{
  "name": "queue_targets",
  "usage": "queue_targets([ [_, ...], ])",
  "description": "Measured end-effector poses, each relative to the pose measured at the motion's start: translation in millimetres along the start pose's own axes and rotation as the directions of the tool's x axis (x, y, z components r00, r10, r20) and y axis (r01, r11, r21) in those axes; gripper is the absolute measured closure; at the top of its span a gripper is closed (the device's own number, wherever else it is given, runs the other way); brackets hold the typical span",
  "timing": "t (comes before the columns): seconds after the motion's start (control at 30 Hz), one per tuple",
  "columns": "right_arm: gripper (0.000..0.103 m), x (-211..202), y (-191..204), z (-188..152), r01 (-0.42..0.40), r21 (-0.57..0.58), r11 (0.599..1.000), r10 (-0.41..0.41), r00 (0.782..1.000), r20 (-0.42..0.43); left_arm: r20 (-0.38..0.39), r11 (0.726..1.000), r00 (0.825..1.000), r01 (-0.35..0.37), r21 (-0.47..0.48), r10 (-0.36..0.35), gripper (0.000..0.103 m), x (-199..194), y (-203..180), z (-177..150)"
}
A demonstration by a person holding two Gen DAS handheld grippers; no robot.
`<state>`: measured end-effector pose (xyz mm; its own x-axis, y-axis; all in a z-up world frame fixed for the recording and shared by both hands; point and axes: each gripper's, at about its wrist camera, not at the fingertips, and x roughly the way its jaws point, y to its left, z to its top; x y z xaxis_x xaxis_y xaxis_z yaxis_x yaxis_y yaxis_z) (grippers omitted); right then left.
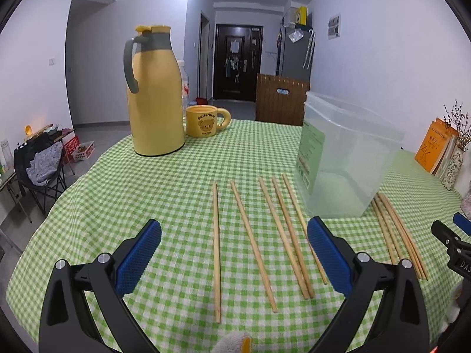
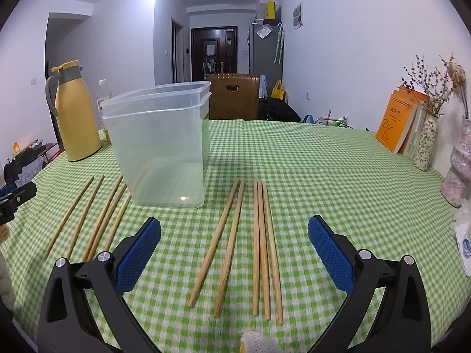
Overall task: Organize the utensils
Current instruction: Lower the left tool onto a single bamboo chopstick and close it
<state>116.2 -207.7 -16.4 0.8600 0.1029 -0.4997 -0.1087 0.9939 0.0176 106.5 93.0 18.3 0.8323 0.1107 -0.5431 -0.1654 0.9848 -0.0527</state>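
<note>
From the left wrist, the tub hides the far ends of the right-hand chopsticks; five more chopsticks lie on the green checked cloth, a flask and mug behind; the left gripper hovers low, fingers wide and empty. From the right wrist, the tub covers some tips of the left chopsticks; five chopsticks lie ahead on the cloth, books and a vase at the wall; the right gripper hovers, fingers wide and empty.
</note>
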Motion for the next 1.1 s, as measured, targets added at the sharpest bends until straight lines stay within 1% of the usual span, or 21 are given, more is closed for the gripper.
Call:
queue_targets([
  [0.1,0.006,7,-1,1,0.002,-0.001,1.000,-0.002,1.000,0.007,-0.069,1.000,0.997,0.016,-0.013,-0.017,0.007,15,7,8],
  [0.27,0.006,18,-5,0,-0.011,0.010,1.000,0.011,1.000,-0.003,-0.148,1.000,0.989,0.000,-0.026,-0.004,0.007,33,16,15],
  [0.3,0.006,20,-6,-1,-0.012,0.011,1.000,0.012,1.000,-0.006,-0.169,1.000,0.986,-0.016,-0.014,0.014,0.007,38,17,17],
  [0.37,0.006,23,-8,-2,-0.020,0.016,1.000,0.021,1.000,-0.010,-0.205,1.000,0.979,-0.023,-0.003,0.022,0.007,47,16,20],
  [0.47,0.006,25,-8,-2,-0.031,0.019,0.999,0.031,0.999,-0.009,-0.281,0.999,0.959,-0.034,-0.005,0.031,0.008,62,19,23],
  [0.53,0.006,24,-8,-3,-0.035,0.018,0.999,0.035,0.999,-0.002,-0.314,0.999,0.949,-0.041,-0.003,0.038,0.013,69,20,23],
  [0.57,0.006,24,-8,-3,-0.036,0.018,0.999,0.036,0.999,0.003,-0.333,0.999,0.942,-0.043,-0.002,0.040,0.018,73,21,24],
  [0.63,0.006,24,-8,-3,-0.039,0.019,0.999,0.038,0.999,0.008,-0.390,0.998,0.919,-0.061,0.006,0.058,0.024,86,24,24],
  [0.67,0.006,25,-9,-3,-0.042,0.020,0.999,0.041,0.999,0.008,-0.419,0.998,0.906,-0.060,0.003,0.056,0.031,92,25,23],
  [0.73,0.006,26,-9,-4,-0.044,0.024,0.999,0.044,0.999,0.008,-0.492,0.998,0.869,-0.062,-0.011,0.049,0.041,106,28,21],
  [0.77,0.006,27,-9,-4,-0.045,0.026,0.999,0.045,0.999,0.007,-0.523,0.998,0.851,-0.063,-0.017,0.045,0.051,112,29,19],
  [0.8,0.006,27,-10,-4,-0.048,0.029,0.998,0.048,0.999,0.006,-0.555,0.998,0.831,-0.060,-0.028,0.034,0.057,119,31,18],
  [0.87,0.006,27,-11,-4,-0.051,0.031,0.998,0.051,0.999,0.007,-0.592,0.997,0.805,-0.065,-0.029,0.035,0.067,128,33,17],
  [1.0,0.006,28,-10,-4,-0.057,0.031,0.998,0.057,0.998,0.008,-0.628,0.998,0.777,-0.062,-0.025,0.033,0.078,138,32,17],
  [1.07,0.006,28,-9,-5,-0.061,0.033,0.998,0.061,0.998,0.009,-0.642,0.998,0.766,-0.059,-0.022,0.031,0.080,143,33,14],
  [1.1,0.006,28,-9,-5,-0.062,0.033,0.998,0.062,0.998,0.009,-0.649,0.998,0.760,-0.057,-0.022,0.029,0.080,144,30,18],
])
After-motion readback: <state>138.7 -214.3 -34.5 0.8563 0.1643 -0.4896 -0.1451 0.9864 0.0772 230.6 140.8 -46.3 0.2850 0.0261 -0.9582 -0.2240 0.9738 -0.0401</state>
